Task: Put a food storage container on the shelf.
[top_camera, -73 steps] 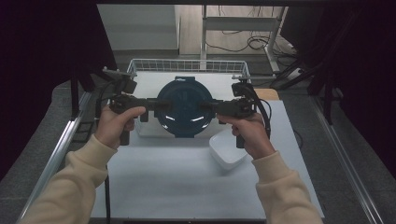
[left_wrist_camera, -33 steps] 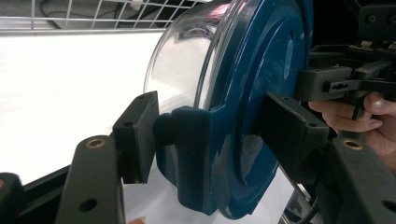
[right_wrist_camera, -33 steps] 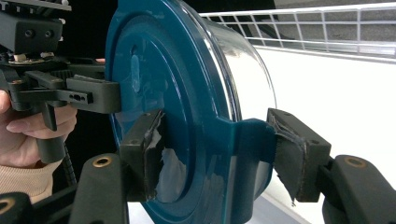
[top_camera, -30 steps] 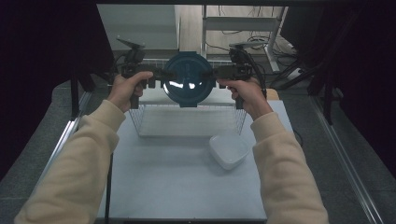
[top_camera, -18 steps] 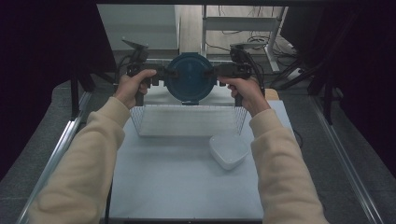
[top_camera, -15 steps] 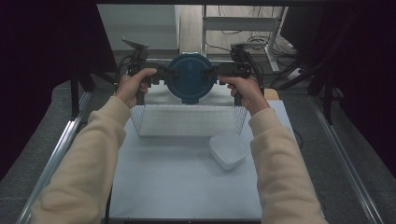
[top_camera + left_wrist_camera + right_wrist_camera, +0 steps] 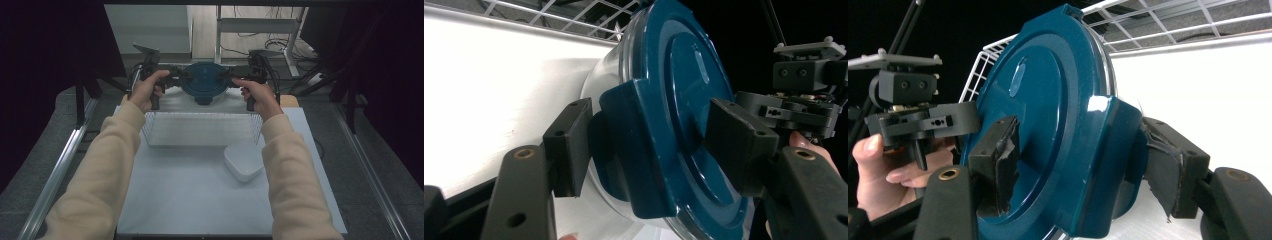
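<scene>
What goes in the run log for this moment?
held: round clear container with dark blue clip lid | left gripper: shut on lid clip | right gripper: shut on opposite clip | position: above white wire basket | tilt: lid faces person

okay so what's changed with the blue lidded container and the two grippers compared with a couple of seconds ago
Both grippers, left gripper and right gripper, carried the container away from the person to the far end of the wire basket and tipped its lid toward the person. The right jaws have just been opening slightly, the lid's clip between them. The white dish stayed put.
</scene>
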Demonstrator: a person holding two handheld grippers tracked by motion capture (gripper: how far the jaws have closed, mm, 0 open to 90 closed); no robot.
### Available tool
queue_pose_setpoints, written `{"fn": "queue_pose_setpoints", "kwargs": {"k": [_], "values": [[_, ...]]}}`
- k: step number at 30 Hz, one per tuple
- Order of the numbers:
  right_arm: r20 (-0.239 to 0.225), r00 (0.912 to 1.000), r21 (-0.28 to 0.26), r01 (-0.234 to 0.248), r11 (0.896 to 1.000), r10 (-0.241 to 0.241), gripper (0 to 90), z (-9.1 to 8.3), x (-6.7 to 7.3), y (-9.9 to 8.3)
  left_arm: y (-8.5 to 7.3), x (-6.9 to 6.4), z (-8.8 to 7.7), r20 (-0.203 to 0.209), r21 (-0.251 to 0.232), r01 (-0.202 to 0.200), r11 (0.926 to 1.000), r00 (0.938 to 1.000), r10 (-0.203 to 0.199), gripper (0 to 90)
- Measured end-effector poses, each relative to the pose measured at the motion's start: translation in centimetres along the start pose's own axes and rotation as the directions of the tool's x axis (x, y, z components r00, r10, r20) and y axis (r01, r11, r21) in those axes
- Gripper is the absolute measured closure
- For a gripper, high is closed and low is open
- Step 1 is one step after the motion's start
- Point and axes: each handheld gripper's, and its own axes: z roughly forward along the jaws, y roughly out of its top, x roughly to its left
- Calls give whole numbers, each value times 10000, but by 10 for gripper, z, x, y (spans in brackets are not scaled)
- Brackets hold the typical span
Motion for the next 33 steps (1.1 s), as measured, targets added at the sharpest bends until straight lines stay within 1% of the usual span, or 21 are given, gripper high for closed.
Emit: {"fn": "queue_pose_setpoints", "kwargs": {"k": [3, 10, 11, 12, 13, 14, 15, 16, 17, 20, 21, 22, 23, 24, 25, 26, 27, 29, 31, 32, 33], "values": [[-169, 9993, -26, -345, 9994, 344, 350, 2, -6, 0, 0, 0, 1, -13, -75, -14, 10000, 10000, 14, 370], [-256, 9992, -162, -322, 9994, 318, 341, 0, -6, -4, -2, 1, 3, 63, -255, -192, 9995, 9998, 194, 364], [-213, 9996, -207, -185, 9996, 180, 330, 0, -6, -4, -3, -1, 2, -128, -377, -415, 9984, 9991, 411, 358], [19, 10000, -264, 43, 9996, -43, 304, 0, -3, -5, -3, -2, 2, -250, -451, -540, 9975, 9983, 529, 338], [412, 9983, -493, 437, 9978, -417, 235, -2, 3, -7, -4, -3, 1, -336, -573, -711, 9958, 9970, 693, 298], [412, 9983, -493, 437, 9978, -417, 235, -2, 3, -7, -4, -4, 0, -411, -675, -803, 9945, 9961, 776, 298], [567, 9960, -693, 735, 9949, -696, 180, -5, 10, -8, -5, -7, -1, -589, -812, -919, 9925, 9944, 873, 240], [567, 9960, -693, 735, 9949, -696, 180, -5, 10, -8, -6, -9, -4, -754, -996, -1055, 9894, 9923, 982, 240], [722, 9932, -749, 967, 9925, -913, 153, -7, 14, -9, -7, -12, -7, -957, -1140, -1269, 9853, 9886, 1163, 224], [1364, 9765, -806, 1791, 9805, -1672, 110, -14, 26, -15, -13, -21, -19, -1575, -1373, -2037, 9694, 9707, 1816, 200], [1502, 9705, -840, 2025, 9757, -1885, 109, -18, 30, -18, -17, -26, -23, -1805, -1405, -2380, 9610, 9606, 2115, 200], [1711, 9604, -883, 2373, 9674, -2200, 109, -22, 34, -21, -21, -29, -26, -1937, -1387, -2580, 9561, 9539, 2293, 197], [1853, 9533, -918, 2586, 9616, -2386, 122, -26, 37, -23, -26, -33, -30, -2048, -1343, -2928, 9467, 9429, 2626, 194], [2101, 9320, -972, 3205, 9422, -2954, 139, -35, 44, -31, -32, -36, -34, -2074, -1312, -3208, 9380, 9341, 2905, 198], [2101, 9320, -972, 3205, 9422, -2954, 139, -35, 44, -31, -40, -39, -38, -2058, -1262, -3475, 9291, 9254, 3182, 198], [2210, 9209, -932, 3477, 9329, -3211, 145, -40, 47, -35, -47, -42, -42, -2037, -1222, -3718, 9202, 9168, 3434, 201], [2201, 9032, -920, 3952, 9140, -3684, 154, -51, 51, -46, -58, -46, -46, -2051, -1125, -4020, 9087, 9042, 3746, 205], [2187, 8991, -930, 4060, 9091, -3792, 159, -54, 52, -50, -72, -50, -51, -2109, -977, -4372, 8940, 8870, 4108, 206], [2143, 8861, -967, 4379, 8938, -4110, 172, -62, 55, -60, -90, -55, -55, -2163, -785, -4640, 8824, 8719, 4393, 211], [2147, 8748, -987, 4618, 8815, -4343, 180, -67, 56, -67, -93, -56, -56, -2178, -749, -4688, 8802, 8690, 4443, 211], [2179, 8699, -979, 4705, 8770, -4424, 184, -68, 56, -70, -101, -59, -57, -2200, -637, -4816, 8741, 8611, 4584, 213]]}}
